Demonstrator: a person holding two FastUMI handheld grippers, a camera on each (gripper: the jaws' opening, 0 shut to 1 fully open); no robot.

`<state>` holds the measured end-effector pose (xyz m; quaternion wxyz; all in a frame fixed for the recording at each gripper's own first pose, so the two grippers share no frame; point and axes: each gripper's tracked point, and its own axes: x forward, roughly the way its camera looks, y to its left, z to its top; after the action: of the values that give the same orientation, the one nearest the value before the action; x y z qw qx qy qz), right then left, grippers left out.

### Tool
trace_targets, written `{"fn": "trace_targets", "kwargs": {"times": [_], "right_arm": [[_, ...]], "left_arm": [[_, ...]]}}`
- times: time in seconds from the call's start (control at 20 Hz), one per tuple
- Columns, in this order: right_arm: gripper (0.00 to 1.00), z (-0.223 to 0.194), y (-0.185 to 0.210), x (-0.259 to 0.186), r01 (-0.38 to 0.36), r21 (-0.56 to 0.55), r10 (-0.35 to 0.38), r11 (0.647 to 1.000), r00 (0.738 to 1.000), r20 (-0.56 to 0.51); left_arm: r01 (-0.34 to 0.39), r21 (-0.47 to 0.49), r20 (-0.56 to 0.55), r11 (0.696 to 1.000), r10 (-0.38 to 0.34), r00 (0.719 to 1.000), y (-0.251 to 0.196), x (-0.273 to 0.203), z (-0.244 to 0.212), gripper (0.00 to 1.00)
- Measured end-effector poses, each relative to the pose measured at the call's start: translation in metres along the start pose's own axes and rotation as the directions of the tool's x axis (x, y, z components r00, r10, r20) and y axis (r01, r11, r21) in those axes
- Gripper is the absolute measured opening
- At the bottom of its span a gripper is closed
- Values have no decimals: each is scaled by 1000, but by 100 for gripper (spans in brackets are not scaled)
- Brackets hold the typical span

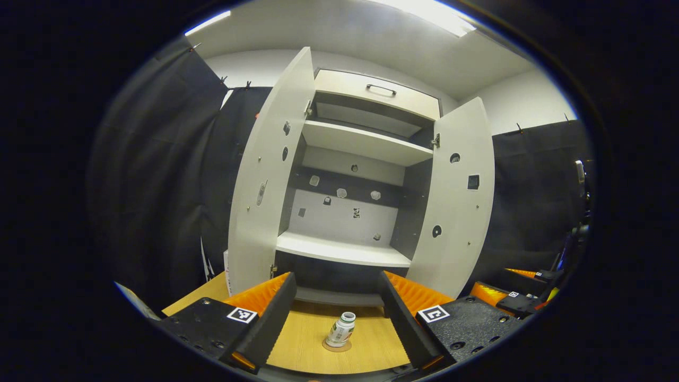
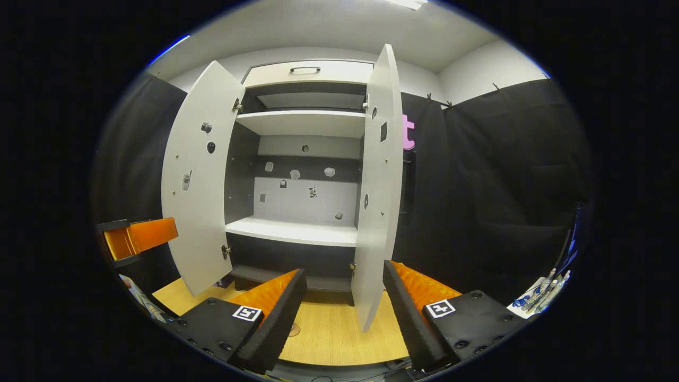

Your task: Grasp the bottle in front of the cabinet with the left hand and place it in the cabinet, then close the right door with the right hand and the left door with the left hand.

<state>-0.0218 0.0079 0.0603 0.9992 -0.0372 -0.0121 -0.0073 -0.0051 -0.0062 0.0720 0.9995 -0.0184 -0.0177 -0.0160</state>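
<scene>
A small white bottle [image 1: 340, 330] with a green label stands upright on a round mark on the wooden table [image 1: 302, 345], in front of the white cabinet [image 1: 345, 249]. My left gripper [image 1: 336, 277] hovers open above and just short of it, so the bottle shows between the two fingers without touching them. Both doors stand wide open: the left door [image 1: 265, 185] and the right door [image 1: 459, 201]. My right gripper [image 2: 345, 270] is open and holds nothing, with the right door's edge [image 2: 374, 212] straight ahead of it. The left gripper [image 2: 135, 239] also appears at the far left of the right gripper view.
The cabinet has a lower shelf [image 1: 342, 249], an upper shelf [image 1: 366, 143] and a drawer with a handle [image 1: 381, 89] on top. Black cloth hangs on both sides. The right gripper [image 1: 506, 286] sits low at the right. Some pens [image 2: 541, 294] lie far right.
</scene>
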Motion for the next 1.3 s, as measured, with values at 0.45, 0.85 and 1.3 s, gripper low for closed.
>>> {"fn": "trace_targets", "kwargs": {"times": [0.45, 0.85, 1.3], "right_arm": [[96, -10, -21, 1, 47, -26, -47, 999, 999, -7], [96, -23, -50, 0, 108, -33, -109, 994, 993, -43], [97, -39, -89, 0, 194, -15, -194, 981, 976, -94]], "left_arm": [[126, 13, -141, 992, -123, 982, -40, 34, -106, 95], [128, 43, -295, 991, -110, 949, -36, 85, -232, 95], [89, 107, -483, 990, -26, 875, -14, 144, -363, 96]]}}
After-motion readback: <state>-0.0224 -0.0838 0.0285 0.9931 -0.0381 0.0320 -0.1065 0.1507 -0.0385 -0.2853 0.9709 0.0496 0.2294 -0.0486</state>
